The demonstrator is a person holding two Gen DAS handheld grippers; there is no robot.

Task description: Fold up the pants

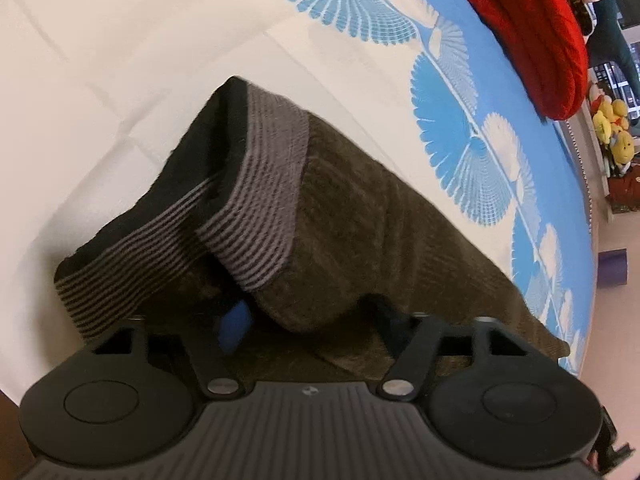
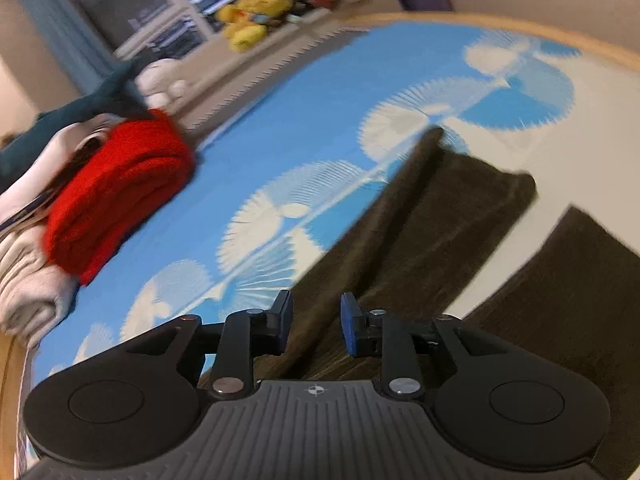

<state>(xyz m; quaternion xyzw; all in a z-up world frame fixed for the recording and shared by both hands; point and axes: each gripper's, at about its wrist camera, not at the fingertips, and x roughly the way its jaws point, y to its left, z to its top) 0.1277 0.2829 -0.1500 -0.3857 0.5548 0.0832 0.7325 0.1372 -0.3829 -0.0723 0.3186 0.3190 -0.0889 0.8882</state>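
Dark brown pants (image 1: 360, 216) lie on a bed with a blue-and-cream fan-print cover (image 1: 472, 140). The left tongs (image 1: 308, 316) pinch the fabric near the striped waistband (image 1: 260, 200), lifted mid-fold. The right tongs (image 2: 316, 320) hang spread above a leg, gripping nothing. The fold looks partly done; the legs remain spread. Folded red knitwear (image 2: 120, 192) and yellow plush toys (image 2: 252, 16) sit beyond.
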